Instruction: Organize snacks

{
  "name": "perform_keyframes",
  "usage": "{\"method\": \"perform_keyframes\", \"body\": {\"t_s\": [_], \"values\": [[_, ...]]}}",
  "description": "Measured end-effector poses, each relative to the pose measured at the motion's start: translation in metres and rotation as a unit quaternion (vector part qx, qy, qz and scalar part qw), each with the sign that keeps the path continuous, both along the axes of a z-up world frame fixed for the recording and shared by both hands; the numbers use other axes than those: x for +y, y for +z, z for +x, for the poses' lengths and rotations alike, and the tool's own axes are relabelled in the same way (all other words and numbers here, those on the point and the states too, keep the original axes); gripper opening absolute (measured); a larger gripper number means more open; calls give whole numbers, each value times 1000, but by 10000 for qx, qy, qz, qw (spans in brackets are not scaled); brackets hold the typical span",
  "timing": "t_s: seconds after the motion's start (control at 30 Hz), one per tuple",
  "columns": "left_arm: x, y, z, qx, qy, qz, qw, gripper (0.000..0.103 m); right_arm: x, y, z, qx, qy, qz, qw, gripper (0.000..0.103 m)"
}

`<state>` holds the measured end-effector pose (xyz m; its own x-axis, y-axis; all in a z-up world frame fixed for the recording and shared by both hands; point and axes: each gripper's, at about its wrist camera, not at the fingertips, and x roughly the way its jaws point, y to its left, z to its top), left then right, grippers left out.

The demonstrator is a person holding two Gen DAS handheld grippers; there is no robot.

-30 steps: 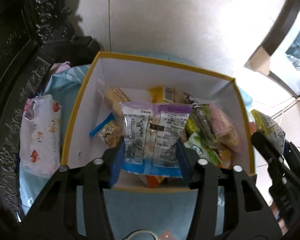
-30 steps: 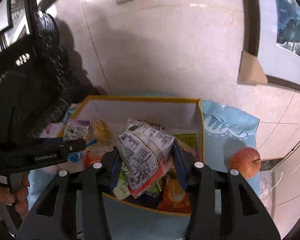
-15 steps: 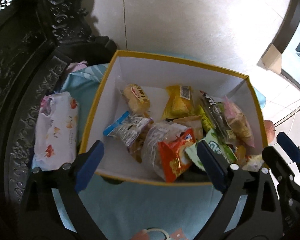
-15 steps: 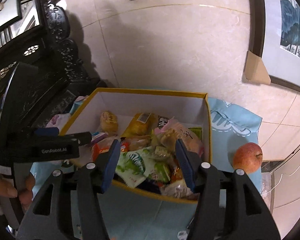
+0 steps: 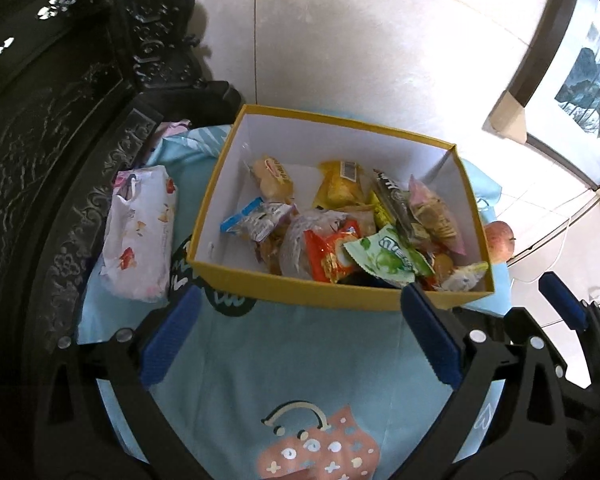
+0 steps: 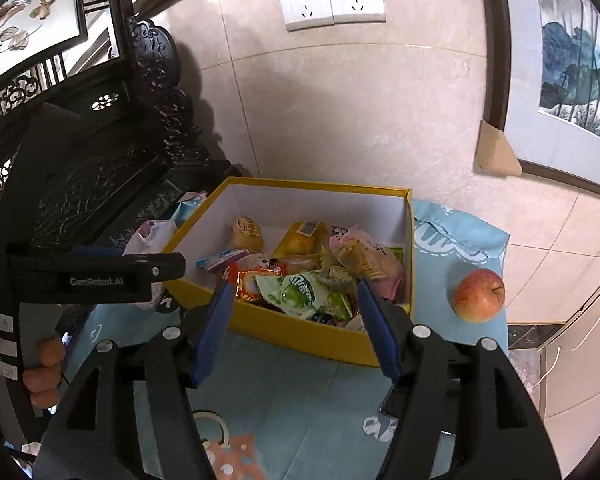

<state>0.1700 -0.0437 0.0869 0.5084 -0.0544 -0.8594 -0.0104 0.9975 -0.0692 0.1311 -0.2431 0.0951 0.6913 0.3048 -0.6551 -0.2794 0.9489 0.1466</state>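
Snacks heaped loose inside yellow box on blue-clothed table, gathered into one container. Left claw gaping, empty, before the box. Right claw opening, empty, before the front wall. Apple left outside.

box front wall: hiding the lower parts of the packets lying nearest it.
dark packet: showing only a sliver under the green packet; kind not readable.
packet print: too small to read in either view.
apple: partly covered by the box's right corner in the left wrist view.
tissue pack: mostly hiding behind the left gripper body in the right wrist view.
hand: being cut off at the frame's left edge.
framed painting: running off the right edge.
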Motion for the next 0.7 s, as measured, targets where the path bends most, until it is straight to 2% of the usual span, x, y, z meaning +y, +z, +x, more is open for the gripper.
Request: {"method": "perform_keyframes", "body": {"t_s": [0.07,0.17,0.27,0.43,0.7], "values": [[-3,9,-12,-272,-24,40,9996,101,-2,2,-6,-10,-14,3,10000,66],[-4,18,-24,-473,-34,-34,9989,101,-5,4,-13,-26,-38,30,10000,66],[-10,27,-35,-705,-93,217,9972,100,-7,7,-19,-60,-46,38,10000,66],[-12,31,-42,-598,-144,291,9977,101,-11,11,-27,-84,-70,55,9999,69],[-10,21,-55,-345,-76,307,9989,101,-11,12,-39,-83,-75,24,9999,71]]}}
